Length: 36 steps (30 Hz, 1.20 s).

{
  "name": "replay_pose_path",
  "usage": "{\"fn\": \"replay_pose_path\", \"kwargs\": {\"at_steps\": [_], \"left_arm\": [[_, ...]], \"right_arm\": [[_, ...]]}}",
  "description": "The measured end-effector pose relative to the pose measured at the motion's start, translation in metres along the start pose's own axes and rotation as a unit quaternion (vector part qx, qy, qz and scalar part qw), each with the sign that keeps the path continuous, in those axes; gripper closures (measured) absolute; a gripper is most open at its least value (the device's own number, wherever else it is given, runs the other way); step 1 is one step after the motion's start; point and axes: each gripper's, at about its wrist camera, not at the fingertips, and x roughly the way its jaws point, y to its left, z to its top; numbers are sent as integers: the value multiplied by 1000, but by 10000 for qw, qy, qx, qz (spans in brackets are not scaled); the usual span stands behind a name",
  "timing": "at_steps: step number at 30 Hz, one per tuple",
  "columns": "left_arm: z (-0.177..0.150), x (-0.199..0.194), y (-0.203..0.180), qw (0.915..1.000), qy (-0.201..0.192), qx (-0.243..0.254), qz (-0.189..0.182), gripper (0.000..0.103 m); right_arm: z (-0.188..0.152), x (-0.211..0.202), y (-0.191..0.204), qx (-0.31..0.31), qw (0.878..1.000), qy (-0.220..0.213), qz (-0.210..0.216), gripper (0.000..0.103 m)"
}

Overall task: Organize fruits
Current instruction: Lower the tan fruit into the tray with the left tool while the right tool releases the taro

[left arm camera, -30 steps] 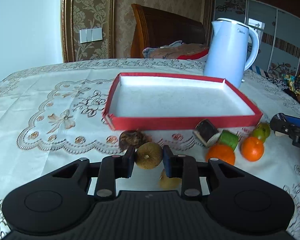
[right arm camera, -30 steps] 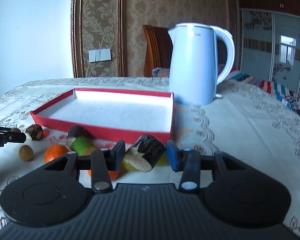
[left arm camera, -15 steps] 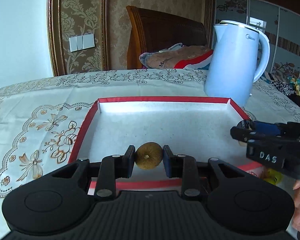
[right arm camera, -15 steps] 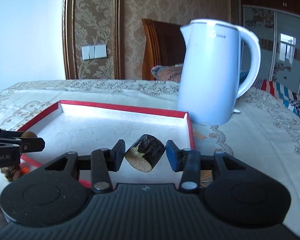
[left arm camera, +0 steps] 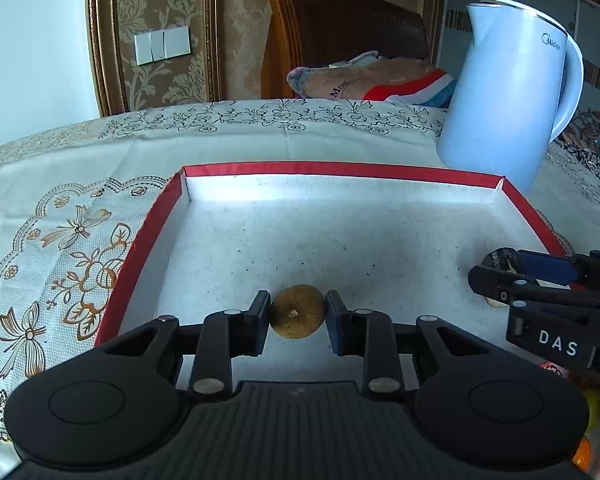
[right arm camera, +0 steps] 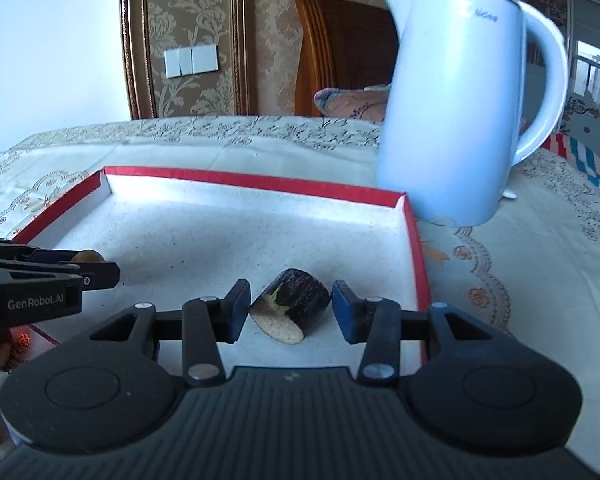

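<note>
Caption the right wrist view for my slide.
Right tongs grip a dark cut chunk over the red tray, beside the kettle.

One red tray (left arm camera: 148, 236), one white kettle (left arm camera: 504, 92), two held fruit pieces (left arm camera: 297, 317).

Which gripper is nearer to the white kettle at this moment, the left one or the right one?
The right gripper. It is by the red tray's right rim, just in front of the white kettle. The left gripper is nearer the tray's left side, with the kettle farther off.
</note>
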Motion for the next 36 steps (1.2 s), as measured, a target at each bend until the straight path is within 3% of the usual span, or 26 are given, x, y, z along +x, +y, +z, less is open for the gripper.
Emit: {"fn": "replay_pose_path", "kwargs": {"at_steps": [16, 19, 20, 21, 23, 27, 30, 36], "left_arm": [[2, 4, 2, 9999, 60, -15, 89, 74], [2, 3, 4, 10000, 37, -48, 36, 74], [2, 2, 5, 10000, 1, -67, 18, 74], [1, -2, 6, 9999, -88, -72, 38, 74], [-1, -11, 6, 9993, -344, -45, 152, 74], [-6, -35, 10, 9948, -916, -170, 420, 74], [-12, -52, 11, 9897, -1268, -254, 613, 74], [-23, -72, 11, 9865, -1502, -546, 357, 73]], "right_arm": [[1, 2, -2, 76, 10000, 12, 5, 58], [1, 2, -6, 176, 9998, 28, 63, 38], [1, 0, -8, 238, 9996, -24, 115, 22], [1, -4, -10, 276, 9994, -114, 159, 17], [3, -12, -11, 261, 9990, -297, 208, 17], [0, -32, -17, 431, 9952, -881, 79, 2], [-5, -46, -22, 541, 9905, -1258, -110, 0], [-18, -67, -34, 973, 9800, -1719, -253, 0]]}}
